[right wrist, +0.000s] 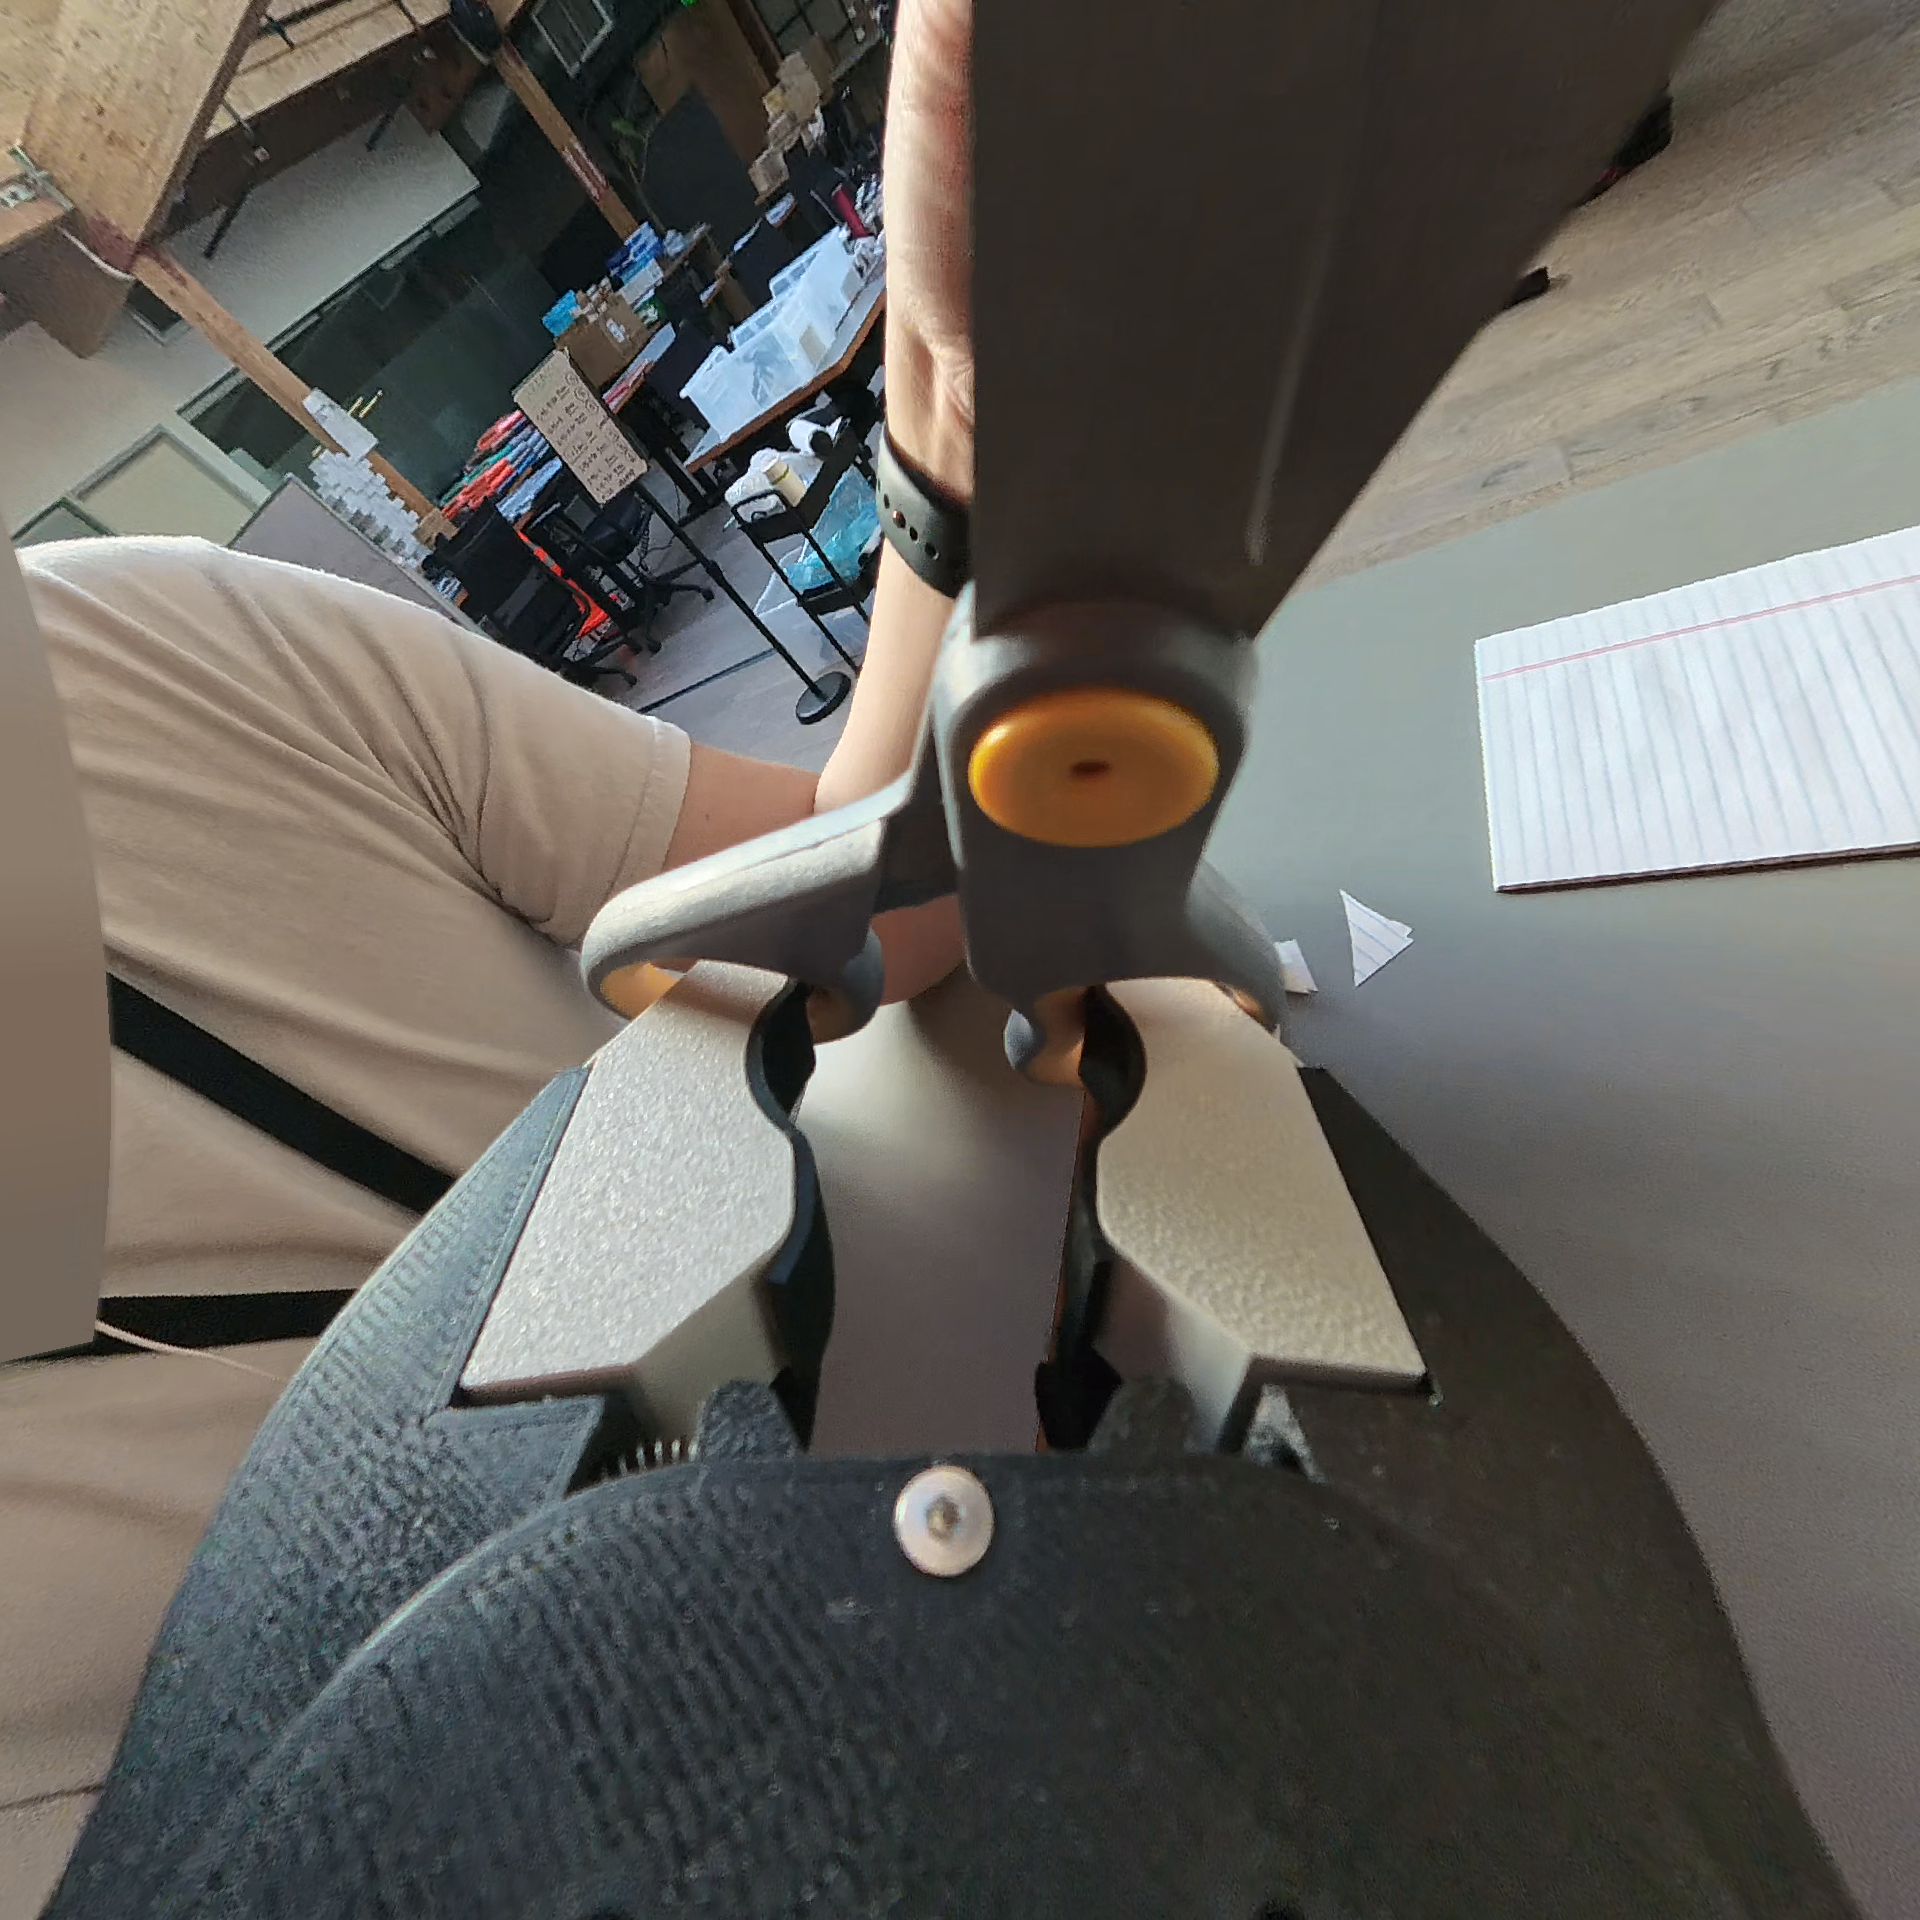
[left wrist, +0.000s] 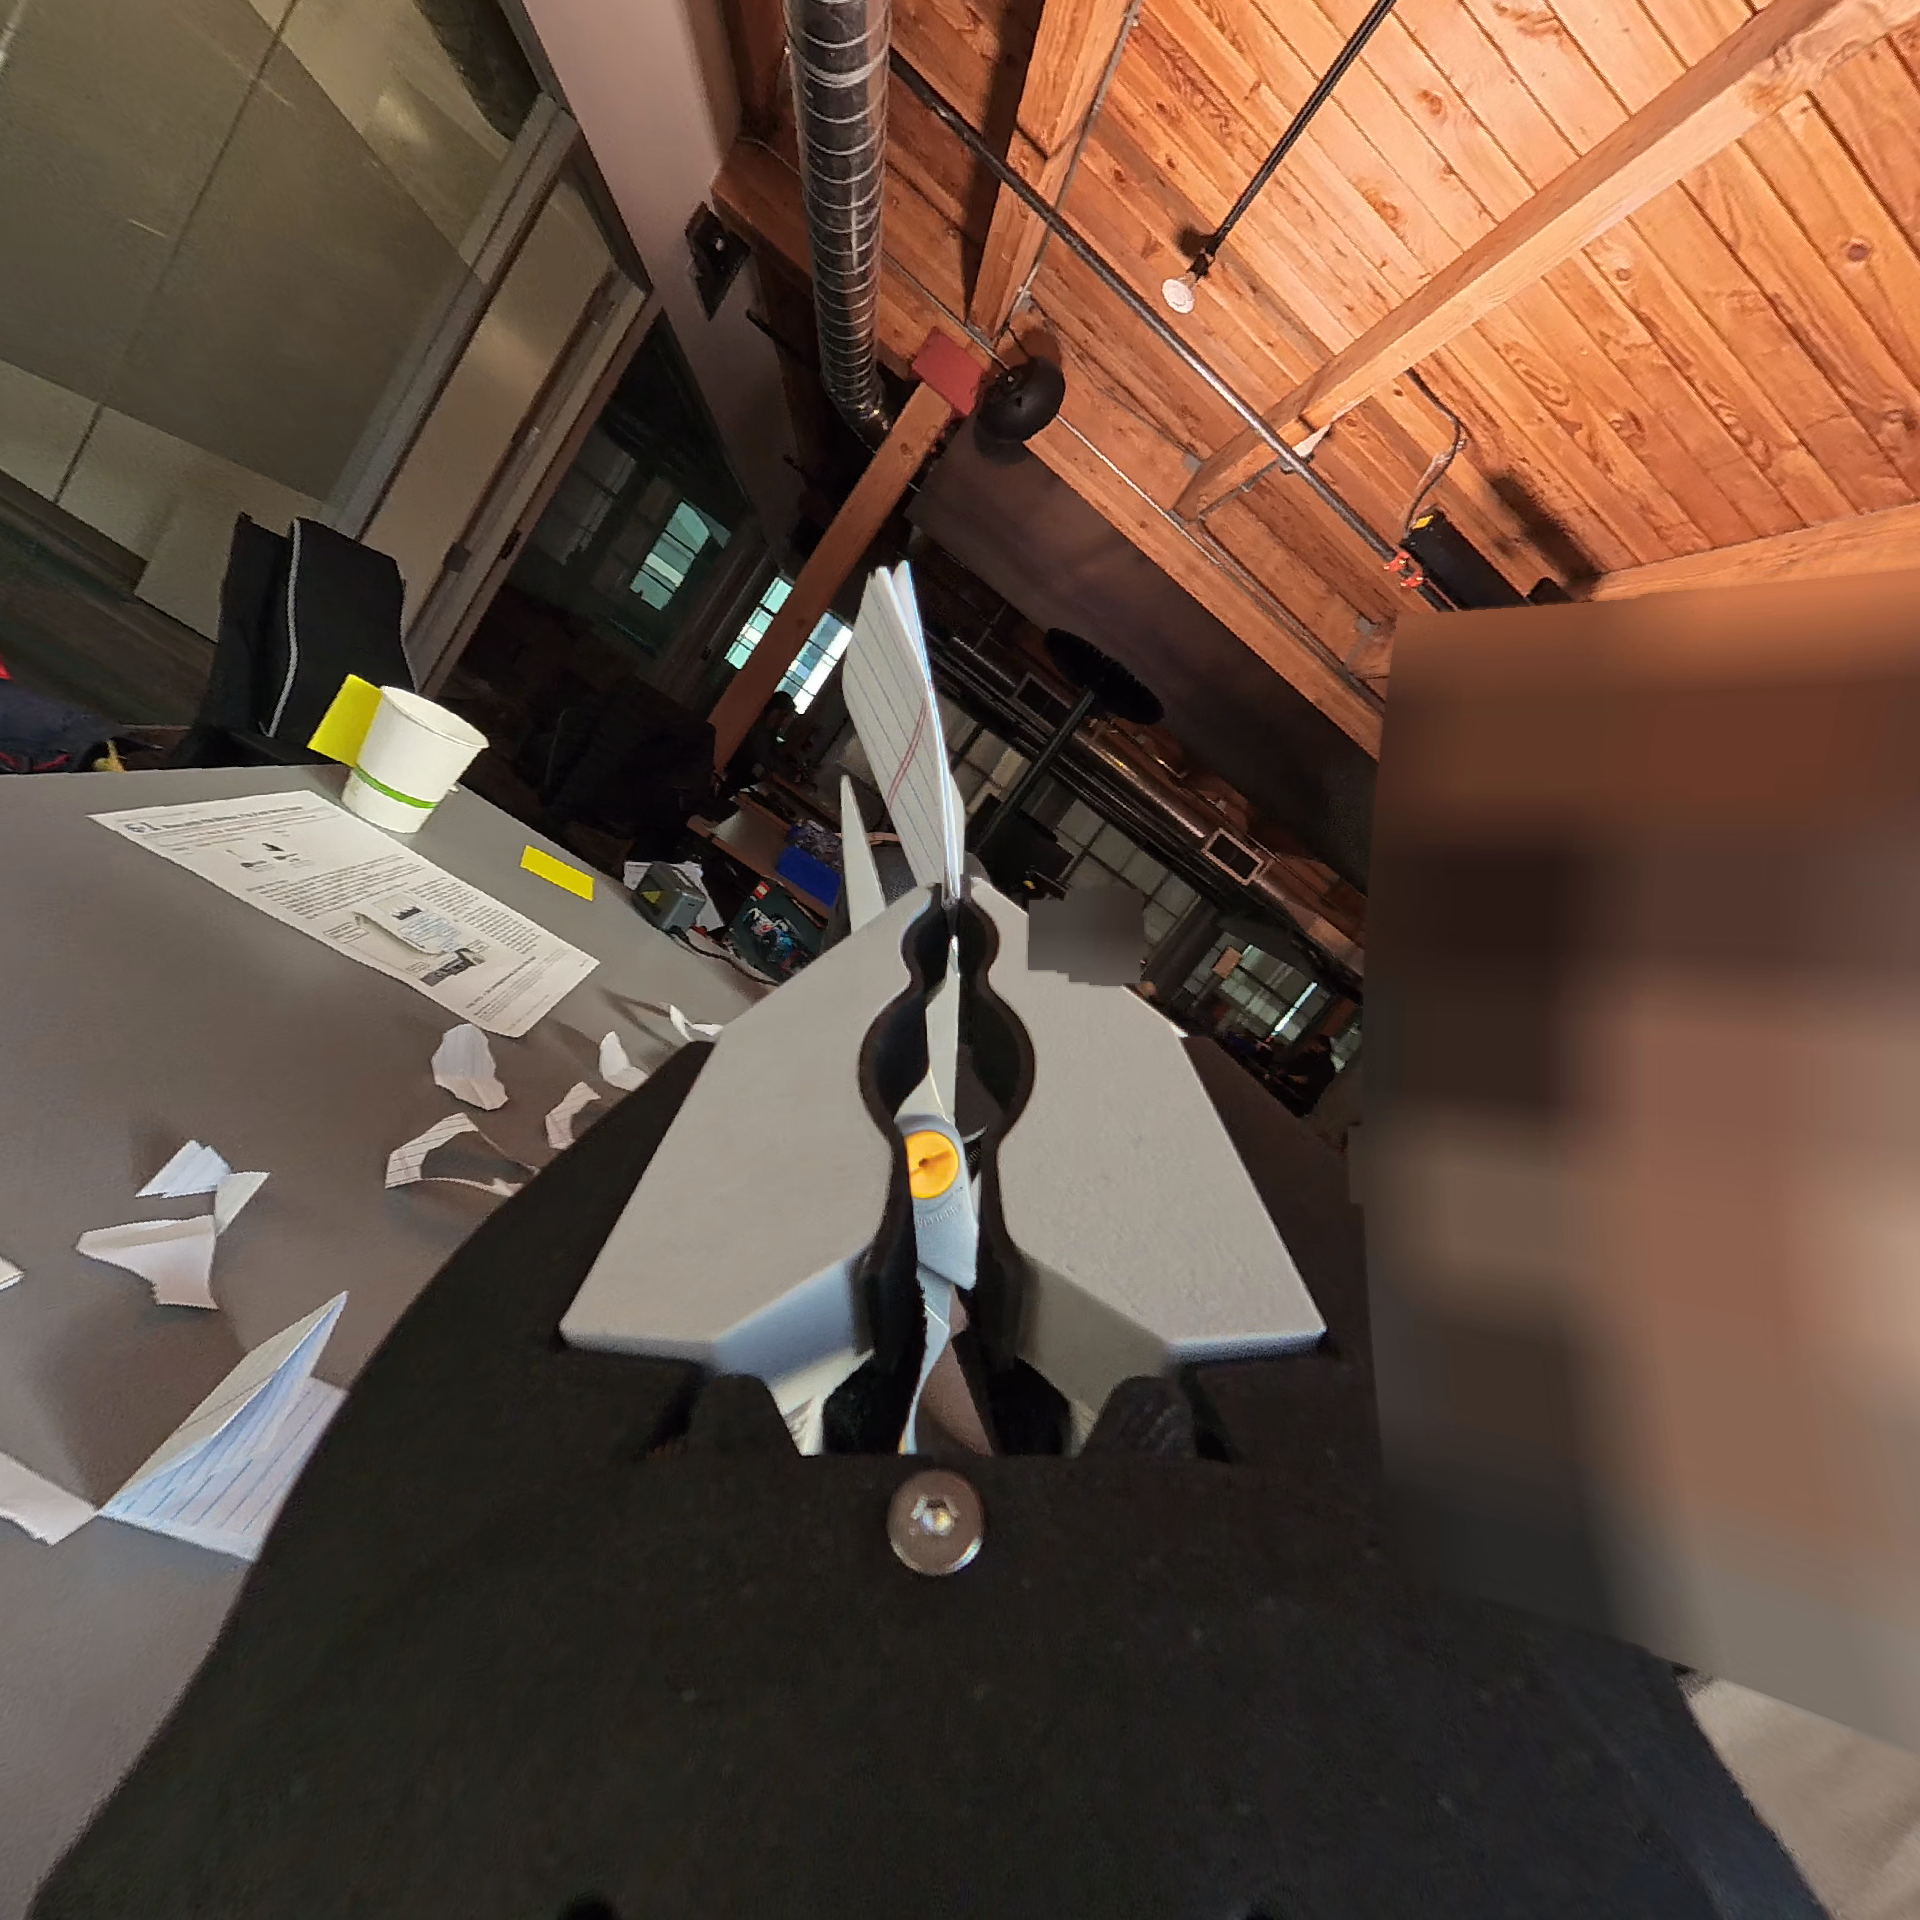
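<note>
My left gripper is shut on a white lined card, which stands up past the fingertips. Scissors with an orange pivot show through the gap between the fingers, and one blade rises just left of the card. In the right wrist view, my right gripper holds the grey scissors by their handle loops. Its jaws stand partly apart, one against each loop. The orange pivot sits just beyond the fingertips, and the wide blades run upward out of view.
On the grey table lie several cut paper scraps, a printed sheet, a white paper cup, a yellow note and folded lined paper. A lined pad lies at right. A person's arm is close behind the scissors. About 15 cm separates my left fingertips from my right.
</note>
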Motion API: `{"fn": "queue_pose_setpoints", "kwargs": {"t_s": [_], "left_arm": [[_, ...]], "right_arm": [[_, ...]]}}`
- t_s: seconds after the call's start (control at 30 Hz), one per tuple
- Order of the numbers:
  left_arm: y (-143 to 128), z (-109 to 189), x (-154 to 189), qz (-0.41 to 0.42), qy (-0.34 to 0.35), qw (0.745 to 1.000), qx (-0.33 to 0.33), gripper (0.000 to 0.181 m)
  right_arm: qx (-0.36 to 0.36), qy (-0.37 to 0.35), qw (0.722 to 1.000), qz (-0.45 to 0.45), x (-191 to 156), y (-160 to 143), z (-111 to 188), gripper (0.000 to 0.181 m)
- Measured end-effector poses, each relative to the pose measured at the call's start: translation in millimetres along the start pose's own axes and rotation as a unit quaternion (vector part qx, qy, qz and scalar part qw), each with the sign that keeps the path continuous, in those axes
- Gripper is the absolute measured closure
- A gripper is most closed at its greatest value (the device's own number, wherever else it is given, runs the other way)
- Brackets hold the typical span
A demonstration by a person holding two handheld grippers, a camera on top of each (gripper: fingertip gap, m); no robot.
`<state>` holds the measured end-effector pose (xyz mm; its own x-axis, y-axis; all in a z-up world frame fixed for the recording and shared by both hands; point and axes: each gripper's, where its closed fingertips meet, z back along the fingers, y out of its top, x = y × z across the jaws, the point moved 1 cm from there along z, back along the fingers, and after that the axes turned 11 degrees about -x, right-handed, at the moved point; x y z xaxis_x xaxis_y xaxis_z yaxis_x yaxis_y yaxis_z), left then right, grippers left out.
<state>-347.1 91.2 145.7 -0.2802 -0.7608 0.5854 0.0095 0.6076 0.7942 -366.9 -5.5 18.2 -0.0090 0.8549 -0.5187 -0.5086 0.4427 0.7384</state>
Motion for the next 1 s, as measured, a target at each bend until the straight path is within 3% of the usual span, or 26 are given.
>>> {"fn": "queue_pose_setpoints", "kwargs": {"t_s": [0.03,0.4,1.0], "left_arm": [[0.1,1.3,-1.9,-0.003,0.011,1.000,-0.001,0.181],[0.0,10.7,-11.5,-0.002,0.042,0.999,-0.005,0.181],[-5.2,5.4,-10.8,0.005,0.030,0.999,-0.025,0.181]], "right_arm": [[-0.011,0.006,1.000,-0.003,-0.2,-3.2,-3.5,0.134],[-0.068,-0.005,0.997,-0.029,11.2,-20.8,-18.8,0.143],[-0.042,-0.002,0.999,-0.018,6.4,-14.3,-2.3,0.146]]}}
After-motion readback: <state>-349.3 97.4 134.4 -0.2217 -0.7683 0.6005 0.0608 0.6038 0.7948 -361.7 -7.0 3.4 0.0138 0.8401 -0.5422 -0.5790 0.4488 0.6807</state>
